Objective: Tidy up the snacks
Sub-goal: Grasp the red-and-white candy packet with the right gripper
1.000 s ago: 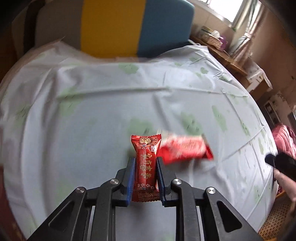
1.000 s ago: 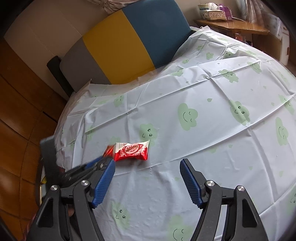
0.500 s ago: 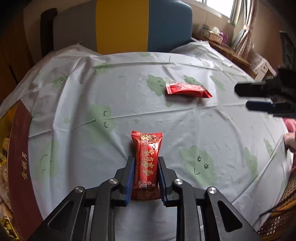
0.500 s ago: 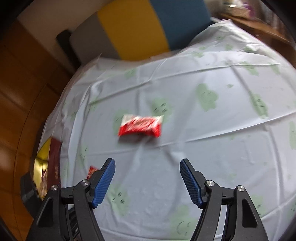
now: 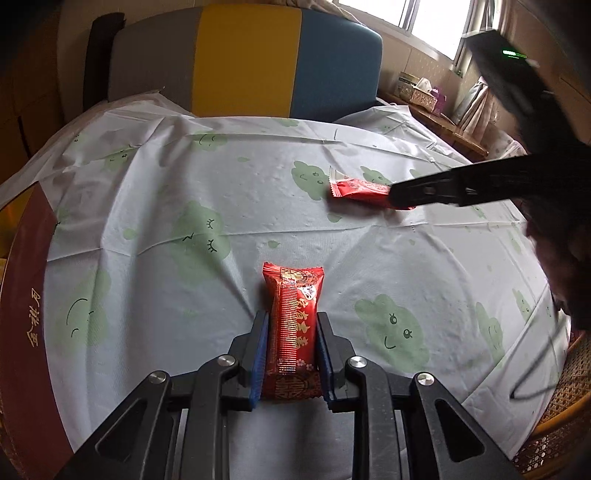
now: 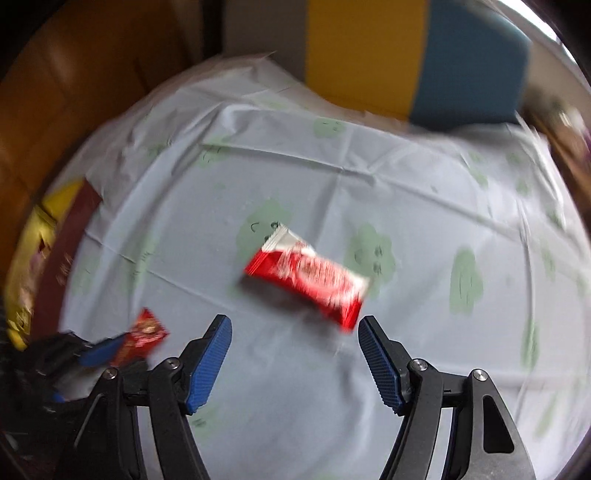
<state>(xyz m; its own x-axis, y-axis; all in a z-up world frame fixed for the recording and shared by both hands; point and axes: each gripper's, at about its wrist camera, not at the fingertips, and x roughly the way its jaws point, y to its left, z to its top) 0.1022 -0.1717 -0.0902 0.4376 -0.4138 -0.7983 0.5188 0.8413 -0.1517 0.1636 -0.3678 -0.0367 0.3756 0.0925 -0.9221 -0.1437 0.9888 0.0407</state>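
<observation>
Daylight from window (image 5: 432, 26), left view sharp, right view motion-blurred, fisheye bending at dark edges

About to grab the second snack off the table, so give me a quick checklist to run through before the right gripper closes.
1. Left gripper shut on red gold-print snack: ok.
2. Right gripper jaws open: ok.
3. Red and white snack bar between the right jaws: not ok, it lies beyond the fingertips.
4. Bar lined up with the jaws: not ok, it lies slanted.
5. Bar flat on tablecloth: ok.
6. Snack box has room: cannot tell.
</observation>
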